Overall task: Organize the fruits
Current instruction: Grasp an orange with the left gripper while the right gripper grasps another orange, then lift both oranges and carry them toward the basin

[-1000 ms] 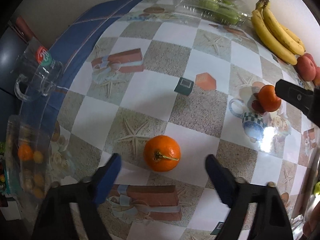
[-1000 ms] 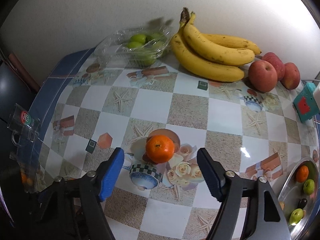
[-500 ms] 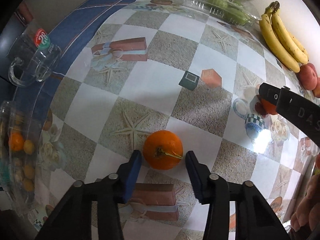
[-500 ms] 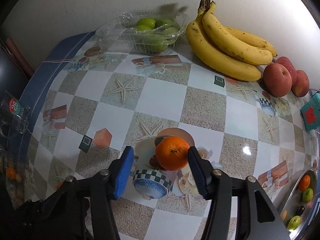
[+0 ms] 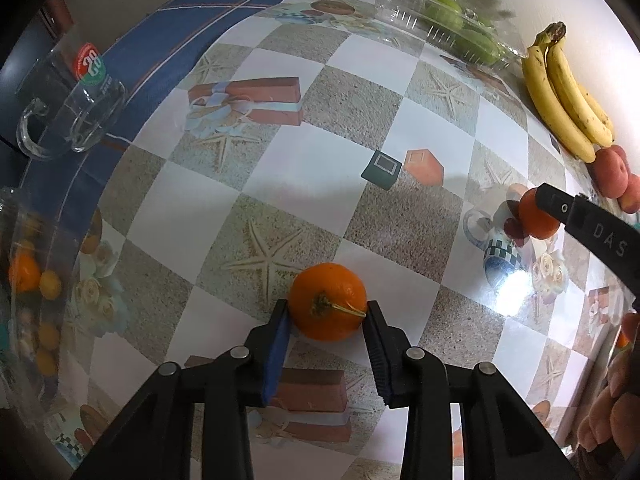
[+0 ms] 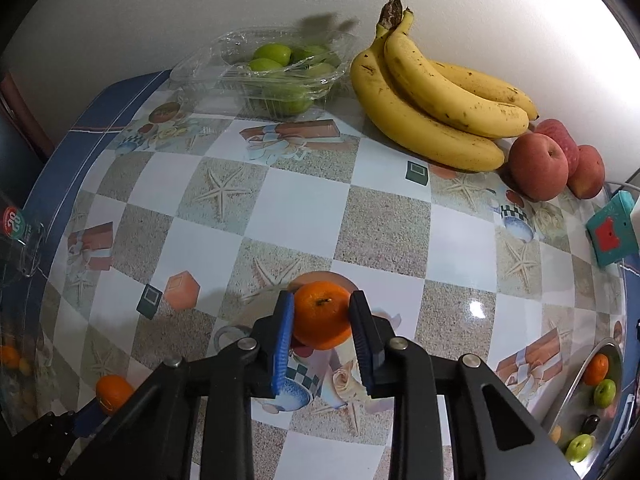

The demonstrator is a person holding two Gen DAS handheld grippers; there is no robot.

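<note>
My left gripper (image 5: 326,314) is shut on an orange (image 5: 327,300) with a stem, which rests on the checkered tablecloth. My right gripper (image 6: 322,314) is shut on a second orange (image 6: 320,314). That orange (image 5: 534,218) and a right finger (image 5: 576,216) also show in the left wrist view at the right. The left orange (image 6: 112,394) shows at the lower left of the right wrist view. A banana bunch (image 6: 432,92), red apples (image 6: 540,166) and a clear tub of green fruit (image 6: 276,70) stand along the back wall.
A glass mug (image 5: 72,108) stands at the table's left edge, with a clear container of small fruit (image 5: 28,280) below it. A metal bowl (image 6: 592,396) with small fruit sits at the far right. A teal box (image 6: 612,226) lies near the apples.
Both grippers have closed from wide open onto their oranges. Both have moved forward so the oranges sit between the pads.
</note>
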